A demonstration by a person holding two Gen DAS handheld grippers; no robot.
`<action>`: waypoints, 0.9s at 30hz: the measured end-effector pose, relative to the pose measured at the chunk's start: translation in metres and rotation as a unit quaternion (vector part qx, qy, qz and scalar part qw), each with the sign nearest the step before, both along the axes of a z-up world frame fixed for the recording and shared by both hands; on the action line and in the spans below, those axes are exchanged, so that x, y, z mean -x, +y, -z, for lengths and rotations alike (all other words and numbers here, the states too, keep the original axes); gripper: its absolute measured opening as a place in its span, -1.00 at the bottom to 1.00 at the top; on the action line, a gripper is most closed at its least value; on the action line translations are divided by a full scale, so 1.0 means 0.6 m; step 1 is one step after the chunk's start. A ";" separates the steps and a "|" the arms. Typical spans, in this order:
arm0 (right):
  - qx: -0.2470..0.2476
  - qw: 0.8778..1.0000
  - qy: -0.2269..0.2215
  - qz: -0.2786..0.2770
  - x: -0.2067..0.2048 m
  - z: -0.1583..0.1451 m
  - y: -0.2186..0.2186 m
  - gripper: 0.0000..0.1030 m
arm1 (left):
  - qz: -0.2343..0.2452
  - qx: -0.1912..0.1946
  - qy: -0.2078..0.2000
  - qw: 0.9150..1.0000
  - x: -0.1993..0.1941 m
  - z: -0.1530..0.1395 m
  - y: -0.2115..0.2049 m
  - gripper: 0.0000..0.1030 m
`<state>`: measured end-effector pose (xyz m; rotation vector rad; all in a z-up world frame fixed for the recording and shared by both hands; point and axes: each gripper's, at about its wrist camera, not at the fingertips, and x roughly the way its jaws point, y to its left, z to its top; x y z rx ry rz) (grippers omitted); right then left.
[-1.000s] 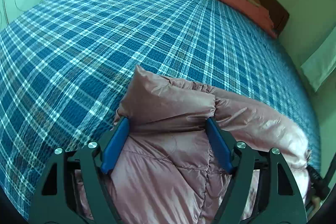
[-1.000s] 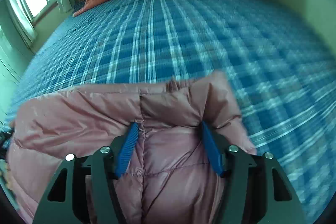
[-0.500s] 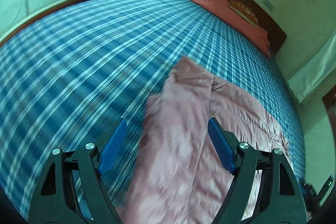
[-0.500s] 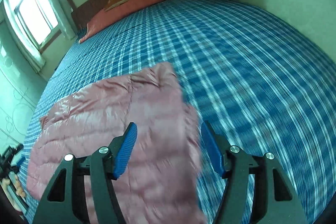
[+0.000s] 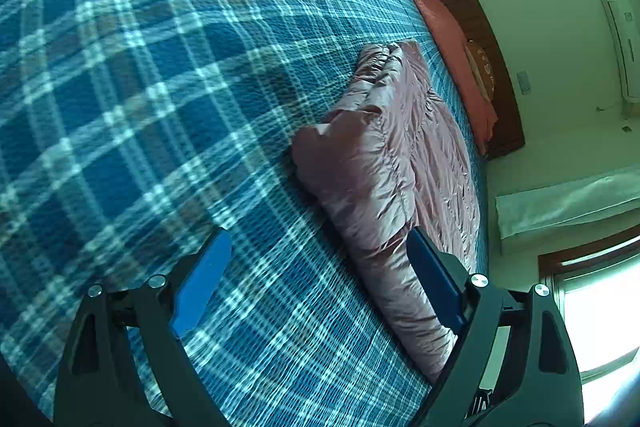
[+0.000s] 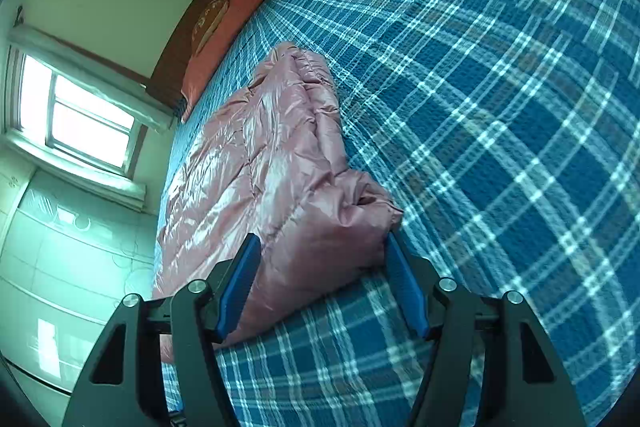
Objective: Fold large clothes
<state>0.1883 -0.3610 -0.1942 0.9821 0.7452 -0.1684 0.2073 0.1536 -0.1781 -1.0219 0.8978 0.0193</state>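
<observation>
Lying half-folded on the bed [image 5: 160, 107], the pink jacket [image 5: 384, 163] fills neither the opening left gripper [image 5: 316, 283] nor the released right gripper [image 6: 324, 283], so regripping its near edge looks next.

Plaid bedspread [image 5: 160, 87], orange pillow [image 5: 452, 43] (against headboard [image 5: 480, 27]), window [image 6: 80, 123].

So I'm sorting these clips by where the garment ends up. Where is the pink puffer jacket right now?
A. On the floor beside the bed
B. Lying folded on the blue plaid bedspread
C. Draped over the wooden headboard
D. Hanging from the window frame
B: the pink puffer jacket lies in a long folded bundle on the blue plaid bedspread, well short of the headboard and its orange pillows.
</observation>
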 end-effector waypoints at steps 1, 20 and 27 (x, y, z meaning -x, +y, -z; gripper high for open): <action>-0.002 1.000 -0.003 0.006 -0.008 0.001 0.002 0.24 | -0.008 -0.001 -0.003 1.000 -0.008 0.002 -0.002 0.81; -0.052 0.996 -0.043 0.055 -0.024 0.031 0.043 0.25 | -0.081 0.003 -0.034 0.996 -0.005 -0.011 -0.035 0.77; -0.046 0.993 -0.060 0.095 -0.055 0.035 0.028 0.24 | -0.121 -0.020 -0.015 0.992 -0.037 -0.016 -0.040 0.64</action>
